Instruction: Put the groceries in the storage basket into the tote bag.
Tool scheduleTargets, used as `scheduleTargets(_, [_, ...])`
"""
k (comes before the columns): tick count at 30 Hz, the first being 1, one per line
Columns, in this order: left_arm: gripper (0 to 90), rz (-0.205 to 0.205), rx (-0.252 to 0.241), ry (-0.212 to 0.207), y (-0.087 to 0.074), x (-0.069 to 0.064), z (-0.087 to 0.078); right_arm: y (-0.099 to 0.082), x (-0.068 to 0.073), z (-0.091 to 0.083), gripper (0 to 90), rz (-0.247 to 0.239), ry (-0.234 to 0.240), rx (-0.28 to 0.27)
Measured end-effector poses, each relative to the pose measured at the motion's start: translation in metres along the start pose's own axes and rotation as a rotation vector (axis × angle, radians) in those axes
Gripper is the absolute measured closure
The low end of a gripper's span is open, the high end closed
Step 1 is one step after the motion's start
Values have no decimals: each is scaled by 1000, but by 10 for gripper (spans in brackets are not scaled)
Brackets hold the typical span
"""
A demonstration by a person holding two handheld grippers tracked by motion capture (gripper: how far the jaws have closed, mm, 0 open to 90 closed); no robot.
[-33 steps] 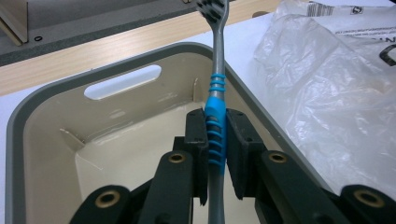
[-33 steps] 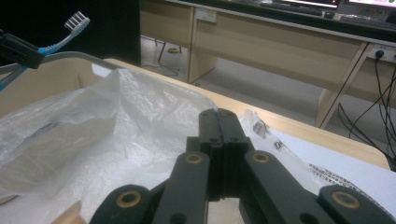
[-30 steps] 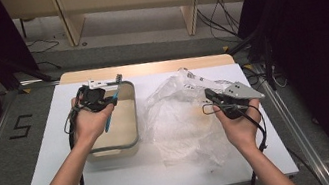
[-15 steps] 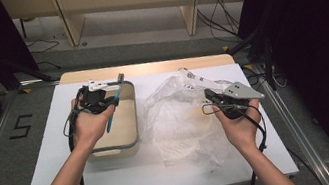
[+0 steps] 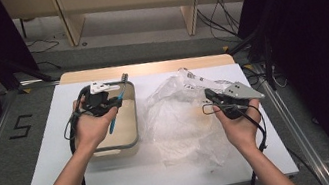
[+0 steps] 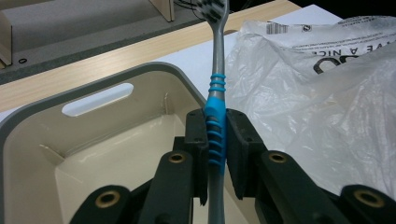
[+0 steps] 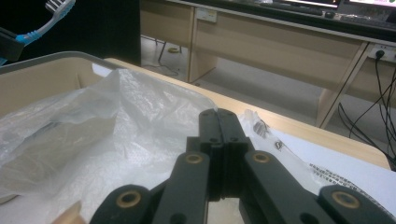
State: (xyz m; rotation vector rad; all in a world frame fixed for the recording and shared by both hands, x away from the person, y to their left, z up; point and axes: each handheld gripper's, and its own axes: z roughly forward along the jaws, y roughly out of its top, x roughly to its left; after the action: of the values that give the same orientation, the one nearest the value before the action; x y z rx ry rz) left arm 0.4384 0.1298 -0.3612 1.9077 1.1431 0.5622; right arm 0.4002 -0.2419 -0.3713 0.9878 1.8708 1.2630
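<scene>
A grey and blue toothbrush (image 6: 215,107) stands upright between the jaws of my left gripper (image 6: 215,122), which is shut on its ribbed blue grip. The bristle head points away, above the far rim of a cream bin with a grey rim (image 6: 42,109). From above, the left gripper (image 5: 102,98) hovers over the bin (image 5: 132,139) with the toothbrush (image 5: 115,109) slanting along it. My right gripper (image 7: 218,122) is shut with nothing between its jaws, held low over a crumpled clear plastic bag (image 7: 88,135). In the high view the right gripper (image 5: 209,94) sits at the bag's (image 5: 177,120) right side.
The bin and bag lie on a white table top (image 5: 51,157) with a wooden strip (image 5: 148,68) along its far edge. Printed lettering shows on the bag (image 6: 345,51). Beyond the table stand wooden desk legs (image 5: 191,9) and loose cables (image 5: 218,17) on the floor.
</scene>
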Motion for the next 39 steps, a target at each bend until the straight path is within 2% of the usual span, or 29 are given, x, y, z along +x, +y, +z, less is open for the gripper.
scheduleTargets(11, [792,8,-9,-15,-1,-7,-3,0,0,0,900,1,1,0])
scheduleTargets(24, [792,36,-11,-38,0,-19,-5,0,1,0,900,0,1,0])
scheduleTargets(29, [792,30,-19,-50,1,-23,-6,0,0,0,900,-1,1,0])
scheduleTargets(39, [792,57,-20,-64,2,-32,-8,0,1,-1,900,0,1,0])
